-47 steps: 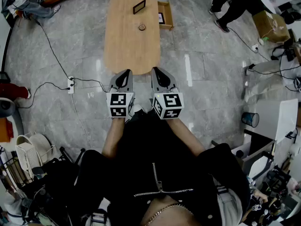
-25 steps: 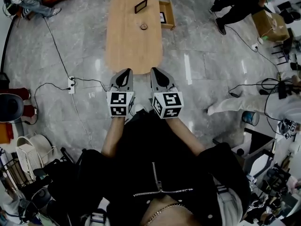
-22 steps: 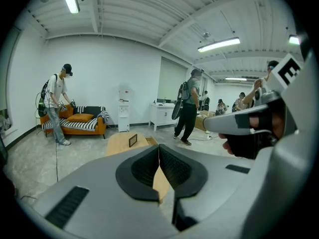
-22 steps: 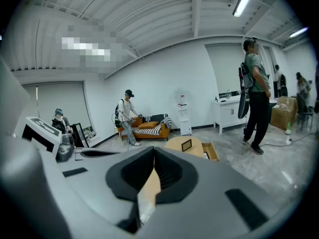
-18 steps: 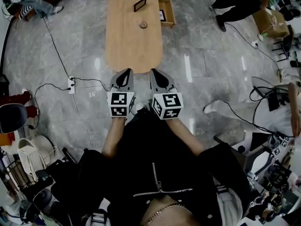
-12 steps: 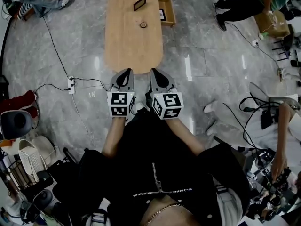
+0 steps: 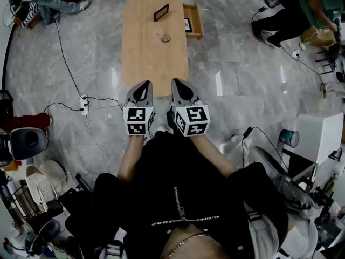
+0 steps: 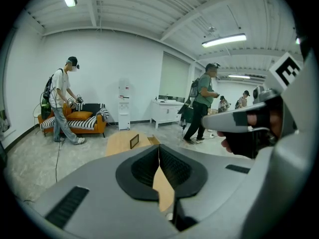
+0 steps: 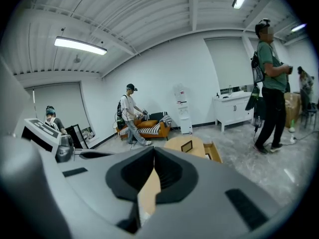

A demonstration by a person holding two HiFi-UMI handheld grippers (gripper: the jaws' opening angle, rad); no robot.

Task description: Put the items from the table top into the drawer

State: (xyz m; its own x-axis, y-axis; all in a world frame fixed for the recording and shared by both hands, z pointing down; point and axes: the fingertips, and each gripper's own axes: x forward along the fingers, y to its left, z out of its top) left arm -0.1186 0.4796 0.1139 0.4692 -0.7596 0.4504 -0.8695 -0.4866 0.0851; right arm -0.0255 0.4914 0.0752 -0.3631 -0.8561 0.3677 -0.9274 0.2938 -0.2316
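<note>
The room was a white-walled hall with a grey marble floor [image 7: 226, 53]. The oval wooden worktop [image 7: 148, 58] stood ahead of you, its near end just beyond your fingertips in the head view. You held both grippers side by side over the floor, pointed toward the worktop.

The left gripper [image 7: 144, 84] had its fingers [image 8: 142, 171] pressed together at the tips, with nothing between them. The right gripper [image 7: 178, 82] also had its fingers [image 9: 172, 176] closed and empty.

The task's things lay well apart from your fingers, on the far half of the worktop. A small dark picture frame [image 7: 160, 12] stood upright near the far end. A small round item [image 7: 165, 38] lay closer to the middle, toward the right edge; at that distance you could not tell what it was. The drawer [image 7: 192, 20] hung open from the worktop's right side, about level with the frame, and a small dark-edged card [image 7: 186, 24] lay inside it.

Beyond the worktop, a person [image 8: 62, 103] stood by an orange sofa [image 8: 84, 118] with striped cushions, and another person in a green shirt [image 9: 271, 83] stood off to the right. A power strip [image 7: 84, 103] with its cable lay on the floor to the left of your left gripper.
</note>
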